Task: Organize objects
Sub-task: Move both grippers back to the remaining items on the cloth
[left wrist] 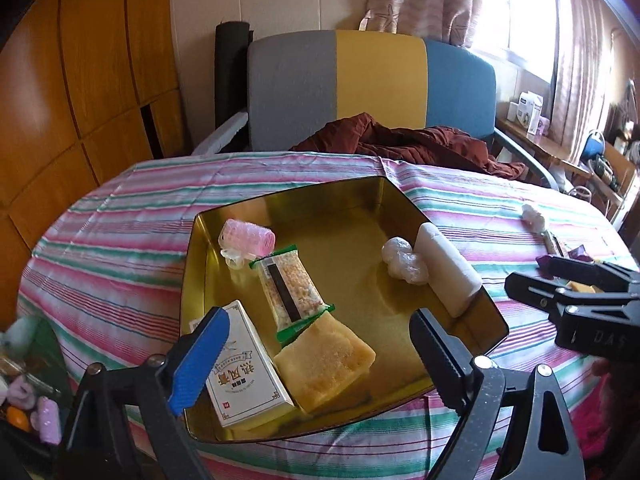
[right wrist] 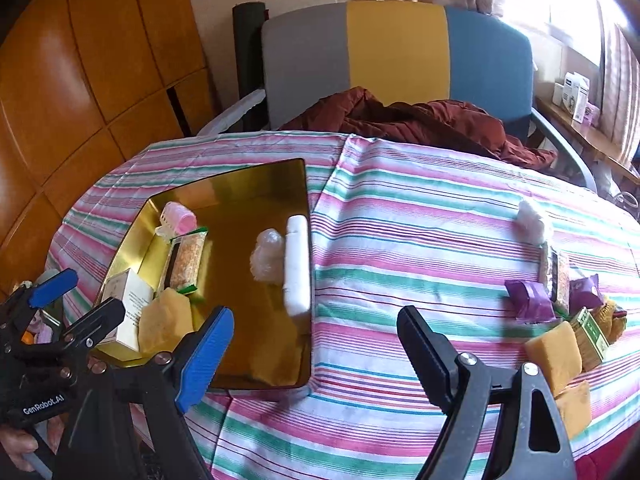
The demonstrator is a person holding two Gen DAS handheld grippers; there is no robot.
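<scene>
From the left wrist view, the left gripper (left wrist: 316,356) hangs over the near edge of the gold tray (left wrist: 360,208), its jaws spread wide with nothing between them. Under it lie a white box (left wrist: 248,364) at about seven o'clock in the tray and a yellow sponge (left wrist: 326,364) just beside it, the two touching. A green-edged snack bar (left wrist: 290,292) lies tilted above the sponge, its lower end overlapping it. At eleven o'clock sits a pink hair roller (left wrist: 249,237), touching the bar's upper end. Towards three o'clock a white cylinder (left wrist: 446,268) leans along the tray's right wall, with a crumpled clear wrapper (left wrist: 402,260) touching its left side. The right gripper (left wrist: 560,292) pokes in at three o'clock of the frame, above the striped tablecloth (left wrist: 120,240).

From the right wrist view, the right gripper (right wrist: 316,352) is open and empty, above the cloth just right of the tray (right wrist: 240,176). The left gripper (right wrist: 80,296) shows at eight o'clock, over the tray's near left corner. At three to four o'clock of the frame a loose cluster waits on the cloth: a white wad (right wrist: 532,216), a second snack bar (right wrist: 558,276), purple packets (right wrist: 528,300), another yellow sponge (right wrist: 554,354) and a green-printed box (right wrist: 590,338). Behind the table stands a grey, yellow and blue chair (right wrist: 396,52) with a brown garment (right wrist: 420,124) draped on it.
</scene>
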